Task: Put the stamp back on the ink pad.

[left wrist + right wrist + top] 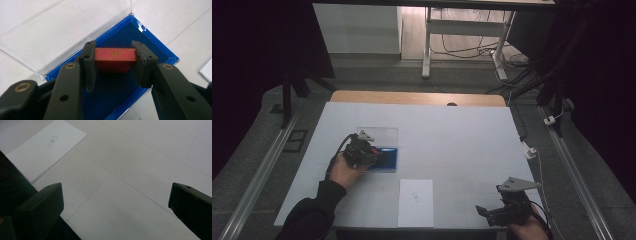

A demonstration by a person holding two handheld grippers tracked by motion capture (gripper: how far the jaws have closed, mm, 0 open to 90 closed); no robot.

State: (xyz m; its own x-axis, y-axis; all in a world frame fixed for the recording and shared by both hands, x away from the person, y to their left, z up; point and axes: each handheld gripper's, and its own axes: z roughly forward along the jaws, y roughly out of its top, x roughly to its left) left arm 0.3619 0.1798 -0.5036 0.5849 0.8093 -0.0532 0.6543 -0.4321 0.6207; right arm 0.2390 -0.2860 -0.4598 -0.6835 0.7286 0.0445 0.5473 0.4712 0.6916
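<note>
Near edge, right: the right gripper (pixel 503 212) rests low over the table (pixel 462 135), its black jaws spread wide with nothing between them. The surface beneath it is matte white, faintly pebbled and crossed by thin seams.

Near edge, centre: a white paper sheet (pixel 415 202), flat and rectangular, carries a small printed mark at its middle.

Mid-table, left: the left gripper (pixel 115 58) is clenched on a red block (pixel 115 58). The ridged pads press on the block's two short ends. The block is a small rectangular bar, smooth-faced, with a gold emblem on top. It sits at, or just above, the floor of a blue case (pixel 160 51); whether it touches the lining cannot be told.

Step in hand, as judged: taking the block out of the case. To do it well, keep the grip square on the ends and lift straight up until the block clears the raised rim. Any tilt could catch an edge on the rim or drag the light case along. The free gripper could steady the case if it shifts.

Beyond the block: the case has a dark, felt-like lining and a glossy blue plastic rim. Its clear lid (pixel 50 32) lies hinged open flat on the far side, hard, transparent and sharp-cornered.
</note>
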